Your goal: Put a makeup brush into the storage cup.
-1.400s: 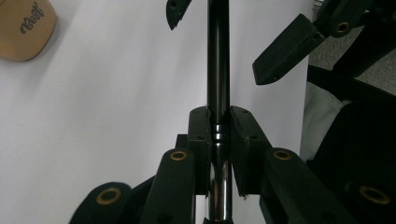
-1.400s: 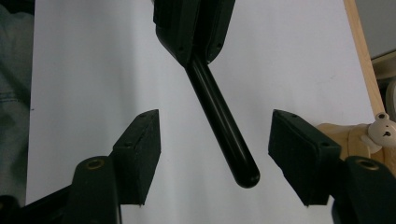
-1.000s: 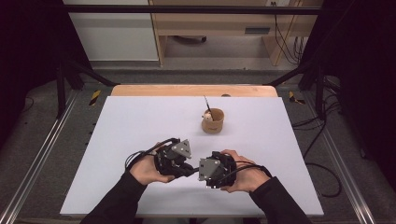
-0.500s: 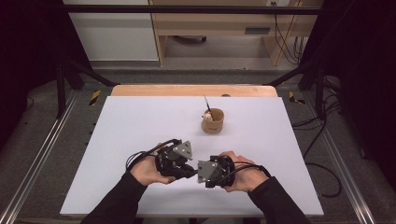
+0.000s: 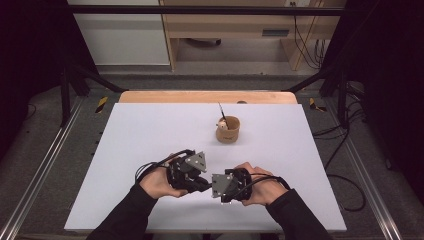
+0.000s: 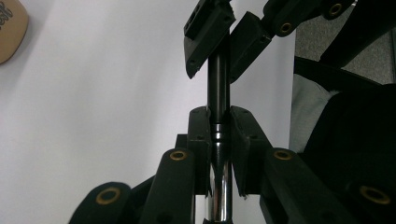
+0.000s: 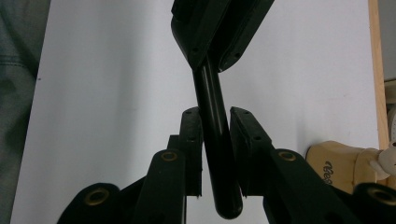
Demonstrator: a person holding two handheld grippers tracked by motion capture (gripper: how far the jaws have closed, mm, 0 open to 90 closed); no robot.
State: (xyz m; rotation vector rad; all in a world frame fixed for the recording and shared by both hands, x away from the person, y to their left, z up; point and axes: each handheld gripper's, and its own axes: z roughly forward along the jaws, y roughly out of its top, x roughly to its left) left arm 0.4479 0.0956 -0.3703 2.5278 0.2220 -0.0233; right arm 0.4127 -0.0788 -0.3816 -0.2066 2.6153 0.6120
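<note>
Left hand-held gripper [image 6: 219, 135] pinches the pen [image 6: 218, 93]; right hand-held gripper [image 7: 215, 140], jaws just closing, grips its black end over the table [image 5: 150, 130].

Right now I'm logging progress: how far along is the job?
Done: the pen is held up off the table, with the left gripper shut on its middle. In hand: the right gripper has just been closing on the pen's black end. Left: the pen is still in one piece and apart from the cup, so any pulling apart or putting away seems yet to come.
</note>
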